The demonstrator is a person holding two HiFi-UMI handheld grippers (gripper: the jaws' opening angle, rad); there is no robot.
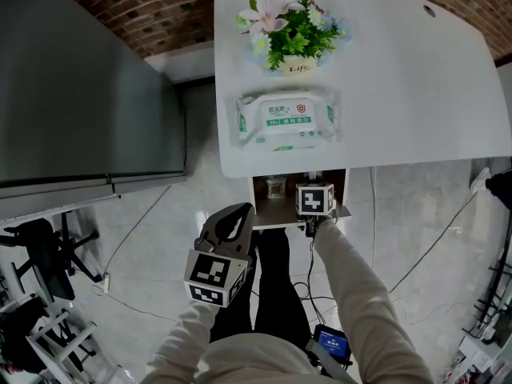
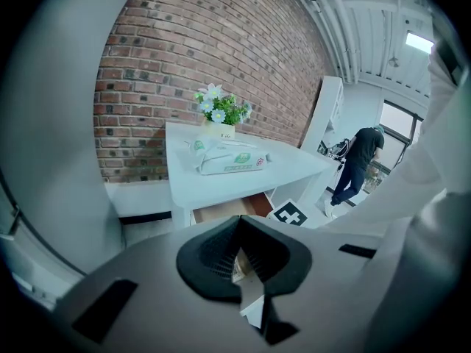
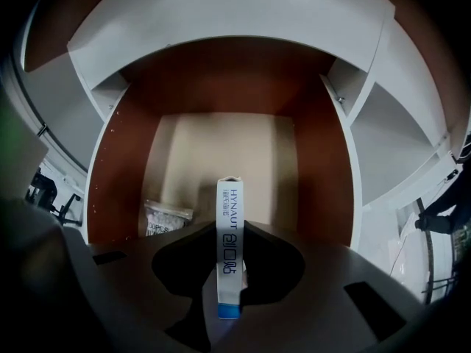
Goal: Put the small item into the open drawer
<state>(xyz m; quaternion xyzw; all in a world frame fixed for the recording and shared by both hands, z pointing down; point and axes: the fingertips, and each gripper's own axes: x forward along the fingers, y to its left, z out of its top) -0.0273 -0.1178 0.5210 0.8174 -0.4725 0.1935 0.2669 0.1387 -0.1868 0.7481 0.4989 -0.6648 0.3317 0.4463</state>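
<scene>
My right gripper [image 3: 229, 230] is shut on a slim white box [image 3: 229, 204] with a blue end, held upright between the pads. It hangs over the open drawer [image 3: 221, 145], whose pale floor lies straight below. A small clear bag [image 3: 168, 219] lies at the drawer's left side. From the head view, the right gripper [image 1: 314, 201] sits above the drawer [image 1: 276, 213] under the white table's front edge. My left gripper [image 1: 232, 224] is held lower left, over the person's lap. Its jaws [image 2: 239, 230] stand together with nothing in them.
On the white table [image 1: 416, 94] lie a pack of wipes [image 1: 286, 118] and a flower pot [image 1: 292, 30]. A dark cabinet [image 1: 80, 94] stands at the left. Cables run across the tiled floor [image 1: 160, 214]. A person [image 2: 360, 160] stands far off.
</scene>
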